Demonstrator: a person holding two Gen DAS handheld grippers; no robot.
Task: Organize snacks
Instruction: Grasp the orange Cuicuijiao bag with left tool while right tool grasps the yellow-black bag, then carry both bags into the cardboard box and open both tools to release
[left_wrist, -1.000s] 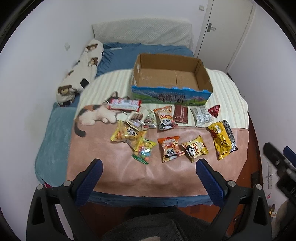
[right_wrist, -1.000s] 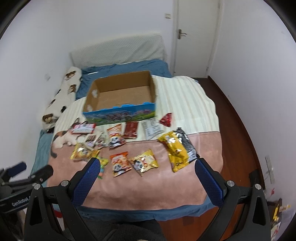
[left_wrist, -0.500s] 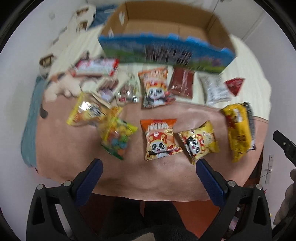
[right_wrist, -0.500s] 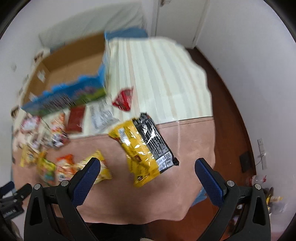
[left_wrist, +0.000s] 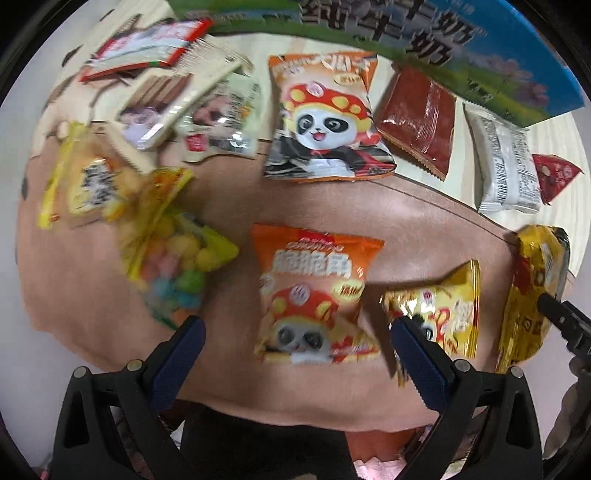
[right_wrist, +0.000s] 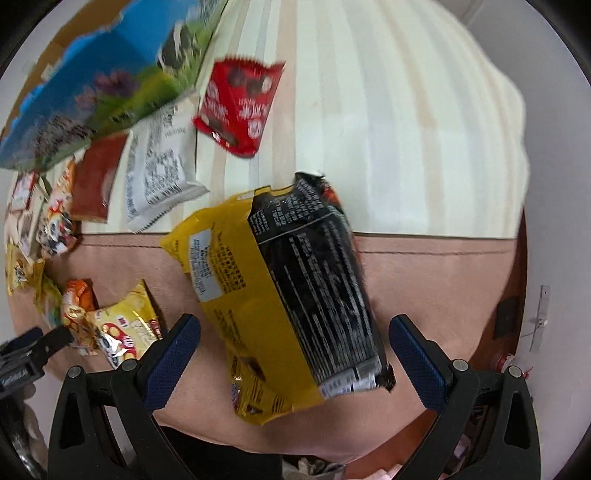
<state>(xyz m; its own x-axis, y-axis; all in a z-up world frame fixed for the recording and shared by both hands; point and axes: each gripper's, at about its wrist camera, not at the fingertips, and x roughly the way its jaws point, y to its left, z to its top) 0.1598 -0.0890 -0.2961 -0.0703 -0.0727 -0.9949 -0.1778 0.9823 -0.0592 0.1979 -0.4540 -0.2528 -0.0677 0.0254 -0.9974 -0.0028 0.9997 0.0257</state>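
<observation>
The snacks are lying loose on the bed (right_wrist: 424, 280), none boxed yet: under your left tongs (left_wrist: 295, 338) there's the orange panda bag (left_wrist: 314, 291), puffy & face-up, w/ the yellow panda bag (left_wrist: 439, 310) just beside it and the coloured-balls bag (left_wrist: 173, 266) on the other side. Under your right tongs (right_wrist: 293, 334) the big yellow-and-black pack (right_wrist: 288, 295) is lying face-down, label text showing, slightly crumpled. Compared w/ a sec ago, when both cams were taking in the whole bed from farther back, you're now hanging low over these two packs, so each one is filling the gap betw. the fingers; that's reading as the approach for a first two-handed pick. Both tongs are gaping wide, holding nothing. Farther out, the red packet (right_wrist: 238, 107), white packet (right_wrist: 159, 166) & brown packet (left_wrist: 419, 120) are sitting in a row next to the printed cardboard box (left_wrist: 424, 48), probably the destination. Frames are motion-blurred, so whether fingers are touching the bedcover is unclear.
</observation>
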